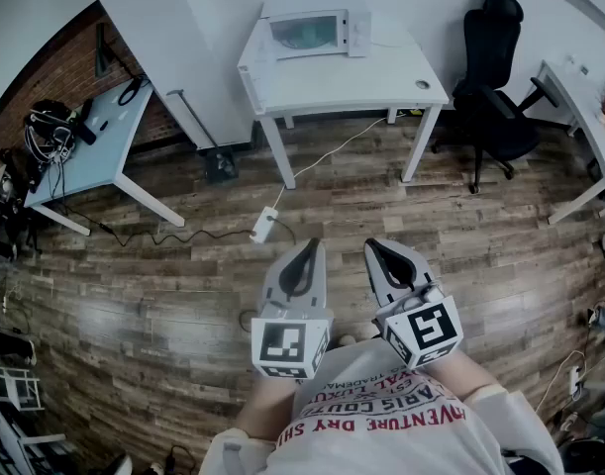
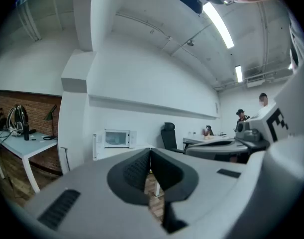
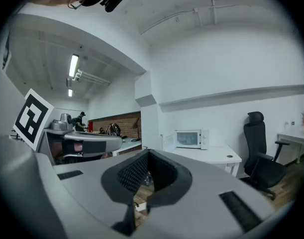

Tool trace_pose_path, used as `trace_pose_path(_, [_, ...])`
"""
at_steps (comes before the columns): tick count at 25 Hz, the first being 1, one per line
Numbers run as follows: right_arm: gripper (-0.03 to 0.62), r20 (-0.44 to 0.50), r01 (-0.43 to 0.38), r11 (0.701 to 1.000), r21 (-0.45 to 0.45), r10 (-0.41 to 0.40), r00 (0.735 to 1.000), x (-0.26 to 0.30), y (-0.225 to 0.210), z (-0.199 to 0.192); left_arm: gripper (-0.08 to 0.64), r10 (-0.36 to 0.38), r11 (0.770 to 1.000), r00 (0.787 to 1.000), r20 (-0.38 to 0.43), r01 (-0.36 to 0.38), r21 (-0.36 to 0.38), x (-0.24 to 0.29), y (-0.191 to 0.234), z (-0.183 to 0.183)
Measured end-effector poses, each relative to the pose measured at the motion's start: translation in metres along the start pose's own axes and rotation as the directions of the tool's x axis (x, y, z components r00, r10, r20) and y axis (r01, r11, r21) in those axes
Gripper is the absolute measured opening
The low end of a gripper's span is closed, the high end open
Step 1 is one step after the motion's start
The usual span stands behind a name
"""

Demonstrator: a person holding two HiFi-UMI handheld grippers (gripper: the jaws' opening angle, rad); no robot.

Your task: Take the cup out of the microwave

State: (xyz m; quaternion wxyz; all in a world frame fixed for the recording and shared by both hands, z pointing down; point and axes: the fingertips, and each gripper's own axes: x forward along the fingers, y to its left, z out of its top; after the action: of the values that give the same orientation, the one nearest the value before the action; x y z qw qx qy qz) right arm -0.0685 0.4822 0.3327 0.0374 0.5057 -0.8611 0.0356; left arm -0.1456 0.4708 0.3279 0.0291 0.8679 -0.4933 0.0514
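Cup: not seen in any view; I judge it sits inside the small white microwave oven (image 1: 317, 33) at the back of the white rectangular table (image 1: 381, 85), well apart from me across the brown wood-plank floor (image 1: 183, 265). The oven door appears closed, and its pale tinted window shows nothing I can identify. My left claw (image 1: 309, 247) is fully closed and holds nothing; its own view shows the dark ribbed pads (image 2: 137, 169) meeting at the tip with only floor behind them. My right claw (image 1: 375, 247) reads the same, with pads together and nothing gripped. Both are held close to my body, roughly level, pointing toward the table. Assessment: the task is not yet begun, since the approach and the door come first. I expect the cup to be light and rigid, possibly smooth-walled and slippery, and breakable if ceramic or glass. It may hold liquid, so it should stay upright. I would grip across the side wall below the rim, or at a handle if it has one, with moderate pressure.
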Motion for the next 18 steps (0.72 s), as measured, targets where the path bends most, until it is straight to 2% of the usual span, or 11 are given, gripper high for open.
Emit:
trace_pose_path(6, [0.005,-0.001,0.005,1.000,0.006,-0.005,1.000,0.000,-0.004,-0.001,0.008,0.008,1.000,1.000,-0.002,-0.008,0.013,0.003,0.001,0.000])
trace_pose_path(18, [0.005,-0.022,0.016,0.998,0.055,-0.014,1.000,0.012,-0.011,-0.008,0.008,-0.003,1.000,1.000,-0.023,0.002,-0.021,0.015,0.008,-0.005])
